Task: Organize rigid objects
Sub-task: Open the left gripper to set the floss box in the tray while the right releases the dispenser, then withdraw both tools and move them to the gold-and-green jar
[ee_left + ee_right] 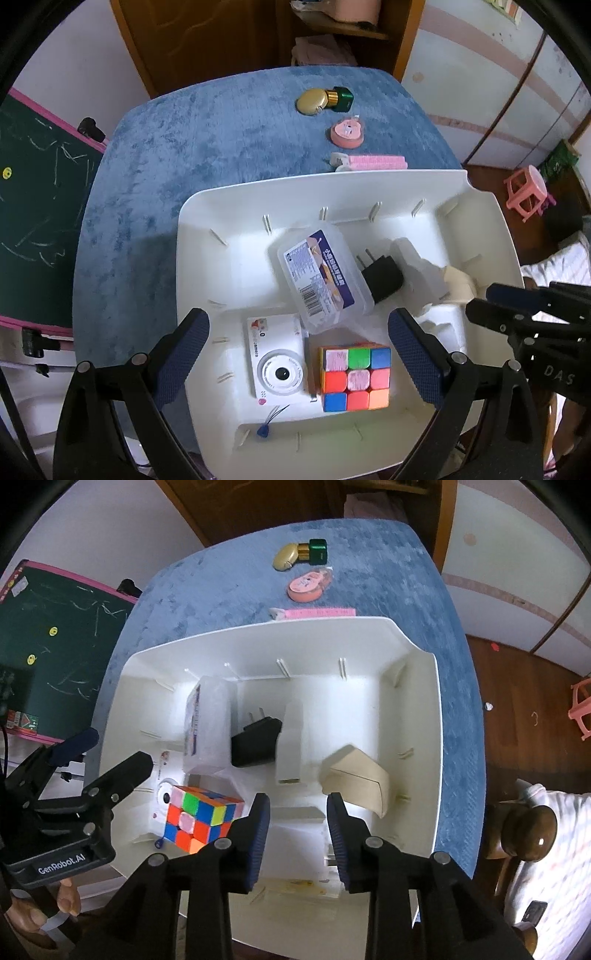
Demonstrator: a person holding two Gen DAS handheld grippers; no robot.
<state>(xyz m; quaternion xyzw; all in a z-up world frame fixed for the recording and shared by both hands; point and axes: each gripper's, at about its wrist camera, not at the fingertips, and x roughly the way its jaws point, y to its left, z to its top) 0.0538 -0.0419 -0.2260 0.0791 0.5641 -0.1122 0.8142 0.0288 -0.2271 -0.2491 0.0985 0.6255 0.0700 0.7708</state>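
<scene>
A white bin [207, 206] [424, 686] sits on a blue table. Inside lie a Rubik's cube [354, 376] [201, 821], a white toy camera [275, 362] [164, 794], a clear plastic box with a purple label [321, 273] [207, 723], a black plug adapter [380, 278] [255, 740], a white block [290, 738] and a beige box [356, 779]. My left gripper [299, 362] is open and empty above the camera and cube. My right gripper [298, 834] is open and empty above the bin's near side.
On the table beyond the bin lie a gold and green bottle [325, 99] [301, 554], a pink tape measure [346, 133] [308, 585] and a pink strip [369, 162] [314, 613]. A chalkboard [33, 206] stands left. A pink stool [526, 192] stands on the floor right.
</scene>
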